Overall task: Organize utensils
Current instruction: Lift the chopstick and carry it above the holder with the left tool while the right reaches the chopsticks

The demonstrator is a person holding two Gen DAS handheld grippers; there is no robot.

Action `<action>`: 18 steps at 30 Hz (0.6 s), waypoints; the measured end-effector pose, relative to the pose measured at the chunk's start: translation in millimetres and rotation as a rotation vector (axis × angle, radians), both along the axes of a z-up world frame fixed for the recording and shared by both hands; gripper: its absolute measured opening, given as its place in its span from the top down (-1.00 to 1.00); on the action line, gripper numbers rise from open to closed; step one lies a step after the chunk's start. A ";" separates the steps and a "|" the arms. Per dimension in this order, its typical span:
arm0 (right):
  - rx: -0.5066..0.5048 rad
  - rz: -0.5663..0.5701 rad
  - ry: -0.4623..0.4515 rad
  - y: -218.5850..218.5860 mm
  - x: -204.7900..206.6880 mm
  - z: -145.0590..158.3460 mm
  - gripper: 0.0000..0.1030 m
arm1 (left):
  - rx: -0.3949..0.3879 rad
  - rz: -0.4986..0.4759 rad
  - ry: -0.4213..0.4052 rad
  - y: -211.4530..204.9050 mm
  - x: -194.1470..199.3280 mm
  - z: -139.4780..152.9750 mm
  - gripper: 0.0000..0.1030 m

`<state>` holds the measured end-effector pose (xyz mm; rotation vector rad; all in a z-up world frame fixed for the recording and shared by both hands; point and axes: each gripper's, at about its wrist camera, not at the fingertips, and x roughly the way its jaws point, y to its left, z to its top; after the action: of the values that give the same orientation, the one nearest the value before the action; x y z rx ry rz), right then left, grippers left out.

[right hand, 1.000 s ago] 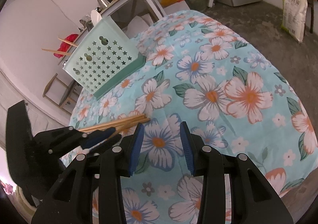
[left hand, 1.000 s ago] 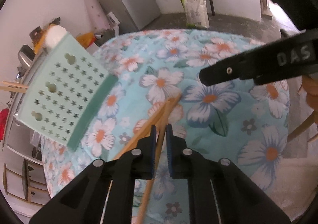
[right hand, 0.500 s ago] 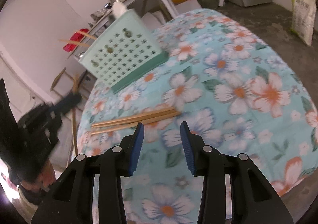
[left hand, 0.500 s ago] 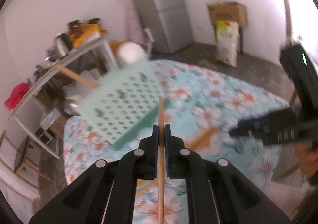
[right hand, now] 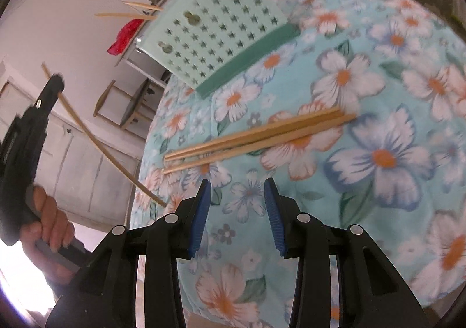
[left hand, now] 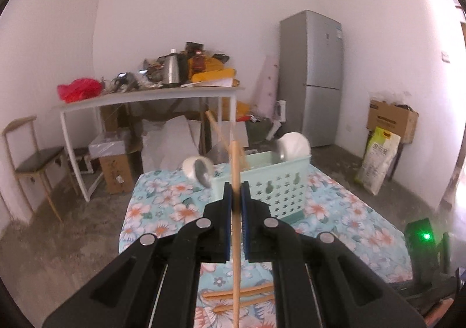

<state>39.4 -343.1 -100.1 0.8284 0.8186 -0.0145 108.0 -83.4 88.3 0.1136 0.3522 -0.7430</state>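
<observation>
My left gripper [left hand: 236, 191] is shut on a wooden chopstick [left hand: 235, 252] and holds it upright, high above the flowered table, in front of the mint perforated basket [left hand: 279, 182]. In the right wrist view the left gripper [right hand: 55, 82] shows at the left with that chopstick [right hand: 99, 147] slanting down. Three chopsticks [right hand: 256, 135] lie together on the cloth; they also show low in the left wrist view [left hand: 247, 296]. My right gripper [right hand: 236, 208] is open and empty, just in front of them. Chopsticks [right hand: 128, 12] and white ladles [left hand: 292, 147] stick out of the basket.
The table has a turquoise flowered cloth [right hand: 378, 153]. Behind it stand a cluttered white table [left hand: 151, 95], a chair [left hand: 32, 159], a grey fridge [left hand: 310, 77], a sack [left hand: 377, 165] and boxes on the concrete floor.
My left gripper has lifted one chopstick off the pile and swung up and back, now level and facing the basket. My right gripper has moved closer to the remaining chopsticks.
</observation>
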 end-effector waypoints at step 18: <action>0.234 -0.159 0.006 -27.9 15.5 -31.8 0.75 | -0.035 0.034 -0.011 17.4 3.1 -6.8 0.88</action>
<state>54.9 -371.0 -131.9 1.1141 0.7674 -0.0627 111.1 -66.0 81.5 0.0786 0.3297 -0.7148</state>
